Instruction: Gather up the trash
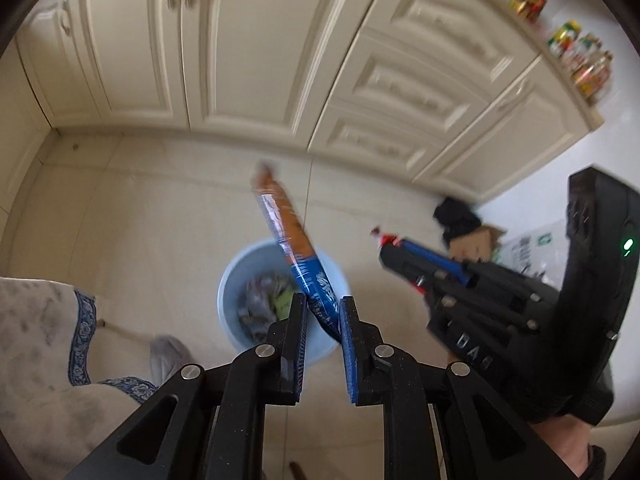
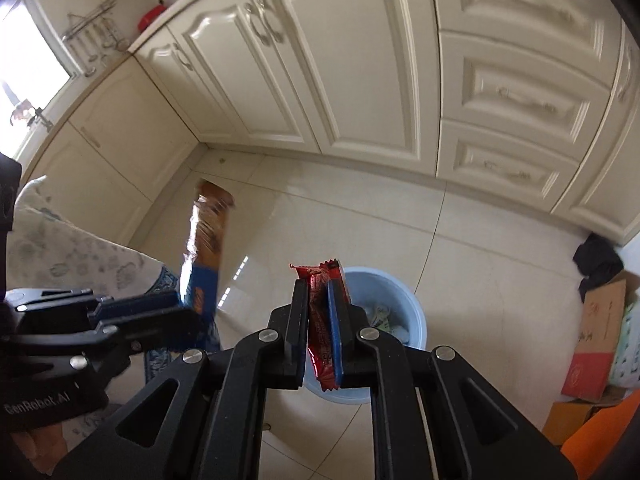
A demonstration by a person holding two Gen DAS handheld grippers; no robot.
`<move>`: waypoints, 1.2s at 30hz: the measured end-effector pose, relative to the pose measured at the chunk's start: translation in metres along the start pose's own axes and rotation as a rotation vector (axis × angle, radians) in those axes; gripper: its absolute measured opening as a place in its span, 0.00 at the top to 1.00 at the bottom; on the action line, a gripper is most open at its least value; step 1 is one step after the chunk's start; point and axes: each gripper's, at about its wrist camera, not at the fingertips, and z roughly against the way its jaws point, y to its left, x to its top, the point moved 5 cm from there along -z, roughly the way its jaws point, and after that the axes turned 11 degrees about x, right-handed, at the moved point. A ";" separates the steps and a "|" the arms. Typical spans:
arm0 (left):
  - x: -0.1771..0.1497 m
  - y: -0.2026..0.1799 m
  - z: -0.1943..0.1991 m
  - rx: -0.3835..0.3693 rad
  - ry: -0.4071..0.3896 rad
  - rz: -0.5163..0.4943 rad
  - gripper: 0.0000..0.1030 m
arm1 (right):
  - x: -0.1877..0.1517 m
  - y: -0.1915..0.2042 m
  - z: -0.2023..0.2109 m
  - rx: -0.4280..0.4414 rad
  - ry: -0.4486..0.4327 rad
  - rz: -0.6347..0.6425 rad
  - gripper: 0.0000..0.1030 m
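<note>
1. Two snack wrappers are in view: one long blue-and-orange wrapper (image 1: pixel 294 244) and one red wrapper (image 2: pixel 322 320). There is one pale blue bin (image 1: pixel 236 280) on the floor, with crumpled rubbish already lying inside it.
2. Two grippers are in view, one in each hand.
3. The left gripper (image 1: pixel 323 304) stands nearly closed, its blue pads clamped on the lower, blue end of the long wrapper. The wrapper sticks out away from the gripper, tilted to the left, its orange end far out over the floor beyond the bin.
4. The right gripper (image 2: pixel 319 286) is likewise narrowed to a slit, gripping the red wrapper edge-on. The wrapper's crimped top pokes out past the fingertips and its lower end hangs down between the fingers.
5. Both grippers point steeply down, with the bin below and just beyond their tips; the right one sits to the right of the left.
6. The floor (image 2: pixel 360 232) is glossy cream tile with thin joints.
7. Cream panelled cabinets (image 1: pixel 248 48) run along the far side and turn a corner at the left.
8. Cardboard boxes (image 2: pixel 596 332) and a dark bundle (image 2: pixel 598 264) sit at the right by the wall.
9. A cloth with a blue patterned border (image 1: pixel 82 336) hangs at the near left.
</note>
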 end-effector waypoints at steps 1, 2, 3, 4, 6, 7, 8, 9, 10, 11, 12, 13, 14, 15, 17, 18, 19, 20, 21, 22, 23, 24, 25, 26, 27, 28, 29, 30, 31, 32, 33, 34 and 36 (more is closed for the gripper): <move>0.006 0.004 -0.009 0.010 0.021 0.001 0.84 | -0.001 -0.005 -0.005 -0.001 0.001 -0.013 0.88; 0.009 0.004 -0.014 0.018 0.028 0.003 0.79 | -0.003 -0.011 -0.011 0.010 0.016 -0.024 0.88; 0.014 0.004 -0.018 0.024 0.032 0.001 0.68 | -0.004 -0.014 -0.016 0.009 0.024 -0.032 0.86; 0.016 0.003 -0.019 0.036 0.031 0.003 0.60 | -0.006 -0.017 -0.018 0.000 0.024 -0.035 0.81; 0.025 -0.004 -0.024 0.072 0.008 0.014 0.29 | -0.008 -0.021 -0.019 0.003 0.017 -0.046 0.52; 0.027 -0.003 -0.021 0.099 -0.007 0.021 0.26 | -0.009 -0.022 -0.016 0.000 0.001 -0.050 0.48; 0.029 -0.001 -0.017 0.125 -0.021 0.030 0.21 | -0.009 -0.023 -0.014 -0.005 -0.013 -0.052 0.38; 0.022 -0.004 -0.013 0.141 -0.028 0.038 0.18 | -0.010 -0.024 -0.010 -0.005 -0.029 -0.061 0.23; 0.021 -0.003 -0.007 0.157 -0.036 0.049 0.16 | -0.009 -0.026 -0.008 -0.003 -0.042 -0.070 0.14; 0.015 -0.009 -0.002 0.168 -0.050 0.055 0.13 | -0.009 -0.026 -0.001 -0.015 -0.069 -0.075 0.01; 0.008 -0.014 0.005 0.183 -0.069 0.058 0.11 | -0.008 -0.024 0.005 -0.034 -0.095 -0.070 0.00; 0.003 -0.018 0.013 0.196 -0.091 0.059 0.10 | -0.008 -0.021 0.011 -0.037 -0.110 -0.066 0.00; -0.002 -0.021 0.023 0.204 -0.114 0.057 0.08 | -0.006 -0.017 0.014 -0.038 -0.122 -0.065 0.00; -0.008 -0.024 0.035 0.212 -0.141 0.056 0.07 | -0.005 -0.013 0.022 -0.038 -0.142 -0.064 0.00; -0.026 -0.028 0.063 0.228 -0.192 0.053 0.07 | -0.001 -0.002 0.044 -0.039 -0.197 -0.061 0.00; -0.032 -0.029 0.080 0.232 -0.226 0.054 0.07 | 0.002 0.004 0.054 -0.034 -0.225 -0.060 0.00; -0.043 -0.026 0.099 0.238 -0.261 0.054 0.07 | 0.005 0.011 0.067 -0.026 -0.255 -0.058 0.00; -0.052 -0.025 0.117 0.247 -0.300 0.054 0.06 | 0.008 0.020 0.083 -0.017 -0.294 -0.055 0.00; -0.064 -0.023 0.136 0.259 -0.341 0.058 0.06 | 0.011 0.028 0.097 -0.007 -0.323 -0.049 0.00; -0.076 -0.019 0.156 0.274 -0.384 0.069 0.05 | 0.014 0.038 0.111 0.005 -0.355 -0.039 0.00; -0.091 -0.011 0.179 0.290 -0.427 0.082 0.01 | 0.016 0.050 0.125 0.020 -0.385 -0.026 0.00; -0.111 0.000 0.203 0.306 -0.465 0.098 0.01 | 0.018 0.064 0.140 0.038 -0.416 -0.007 0.00; -0.126 0.008 0.222 0.326 -0.495 0.115 0.01 | 0.020 0.079 0.155 0.057 -0.445 0.017 0.00; -0.142 0.018 0.239 0.348 -0.520 0.135 0.01 | 0.021 0.092 0.167 0.071 -0.466 0.038 0.00; -0.159 0.028 0.255 0.372 -0.540 0.160 0.01 | 0.022 0.111 0.182 0.094 -0.493 0.067 0.00; -0.176 0.040 0.270 0.394 -0.557 0.187 0.01 | 0.021 0.126 0.193 0.118 -0.512 0.087 0.00; -0.194 0.054 0.285 0.418 -0.573 0.219 0.01 | 0.021 0.141 0.201 0.143 -0.526 0.105 0.00; -0.211 0.062 0.295 0.441 -0.585 0.247 0.01 | 0.020 0.162 0.212 0.179 -0.544 0.131 0.00; -0.230 0.074 0.308 0.468 -0.598 0.278 0.01 | 0.018 0.175 0.220 0.204 -0.554 0.147 0.00; -0.250 0.088 0.320 0.500 -0.610 0.312 0.01 | 0.015 0.194 0.227 0.242 -0.561 0.168 0.00; -0.266 0.097 0.328 0.524 -0.616 0.339 0.01 | 0.013 0.210 0.231 0.271 -0.562 0.184 0.00; -0.286 0.111 0.337 0.552 -0.622 0.374 0.01 | 0.009 0.228 0.235 0.299 -0.564 0.202 0.00; -0.322 0.134 0.350 0.603 -0.628 0.433 0.01 | -0.001 0.268 0.238 0.363 -0.556 0.248 0.00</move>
